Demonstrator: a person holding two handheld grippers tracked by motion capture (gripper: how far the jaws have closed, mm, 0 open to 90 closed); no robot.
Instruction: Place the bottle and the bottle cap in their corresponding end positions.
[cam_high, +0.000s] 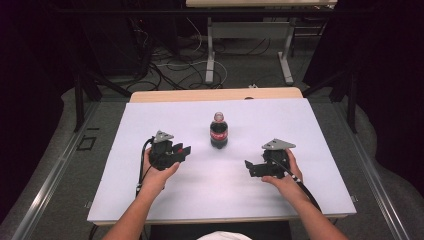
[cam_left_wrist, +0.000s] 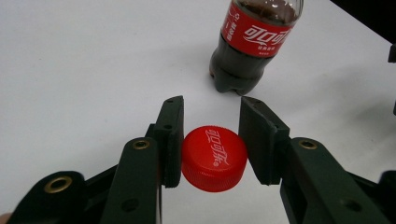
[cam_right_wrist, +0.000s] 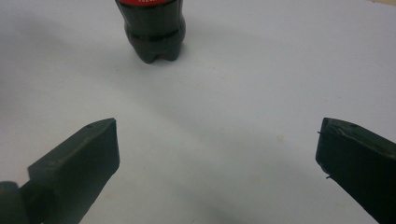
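1. In the high view a cola bottle (cam_high: 219, 131) stands upright at the centre of the white tabletop (cam_high: 150, 200), its neck open at the top and dark drink inside.
2. The left tool (cam_high: 184, 150) sits left of centre in that view, just beside the bottle but apart from it, with a grey three-cornered plate on top and a hand (cam_high: 159, 172) behind it.
3. In the left gripper view the left tool (cam_left_wrist: 212, 140) has its jaws narrowed on a red cap (cam_left_wrist: 214, 158), one pad pressing each side; the cap lies top-up at the centre of the frame, white lettering showing.
4. In the same view the bottle (cam_left_wrist: 254, 44) stands in the upper right of the frame beyond the cap, red label facing the camera, well clear of the jaws.
5. The right tool (cam_high: 248, 167) lies right of centre in the high view, lower than the bottle and apart from it, a cable trailing back along the forearm.
6. In the right gripper view the right tool (cam_right_wrist: 217, 140) stands wide, with bare tabletop between its jaws; the bottle's base (cam_right_wrist: 154, 37) shows at the upper left of the frame.
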